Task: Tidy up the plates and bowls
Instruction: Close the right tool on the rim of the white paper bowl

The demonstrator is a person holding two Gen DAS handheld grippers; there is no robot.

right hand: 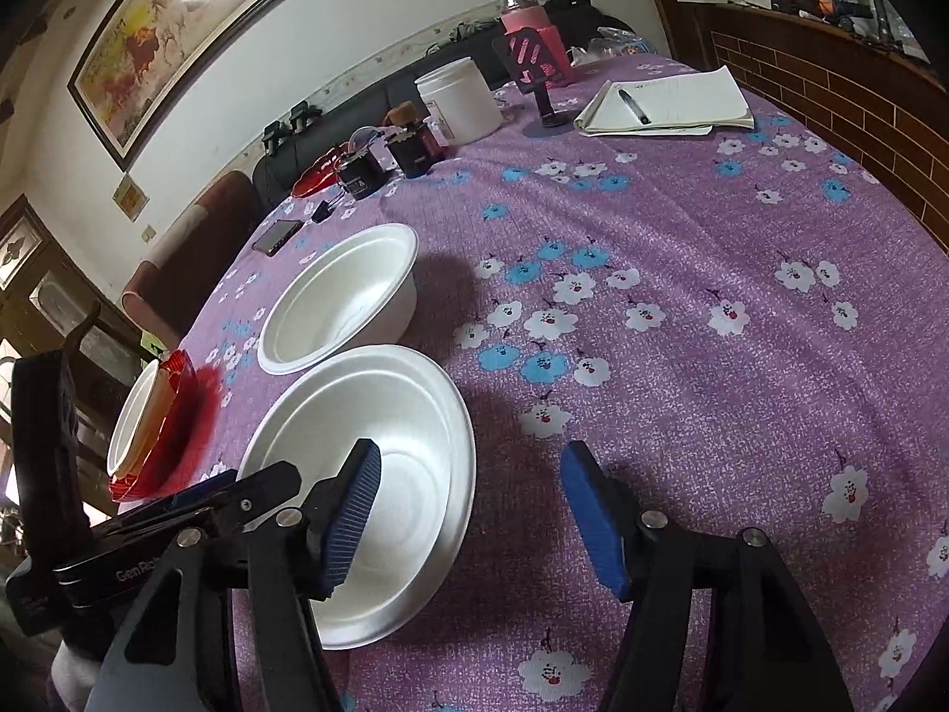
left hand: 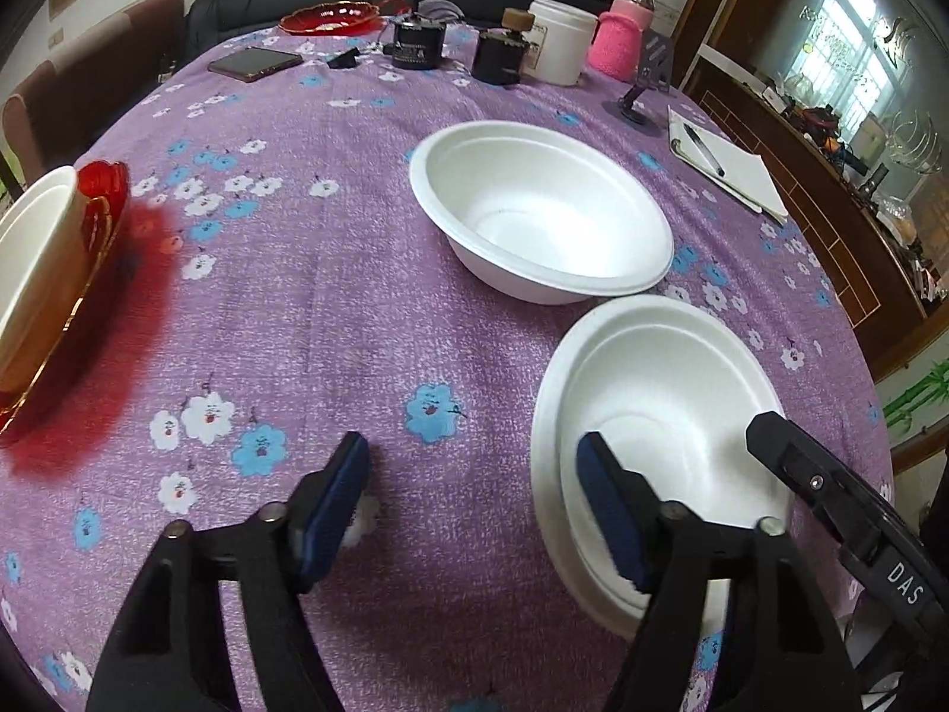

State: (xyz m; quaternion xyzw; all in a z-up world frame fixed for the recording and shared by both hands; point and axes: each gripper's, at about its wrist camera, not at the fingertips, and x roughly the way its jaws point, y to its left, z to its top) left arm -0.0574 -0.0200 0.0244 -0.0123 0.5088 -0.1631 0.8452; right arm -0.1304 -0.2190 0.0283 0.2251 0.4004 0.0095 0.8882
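Purple flowered cloth covers the worktop (left hand: 332, 308) beneath us. Our left gripper (left hand: 474, 510) is spread and holds nothing; its right finger (left hand: 611, 516) hangs over the near white bowl (left hand: 664, 415), its left finger over bare cloth. Our right gripper (right hand: 468, 510) is spread and empty too, its left finger (right hand: 353, 510) above that same bowl. We count three white bowls: the near one, a second bowl (left hand: 545, 207) just beyond it, and a third bowl (left hand: 29, 261) far left, resting on a red plate (left hand: 104, 207). Another red plate (left hand: 329, 18) sits at the far edge.
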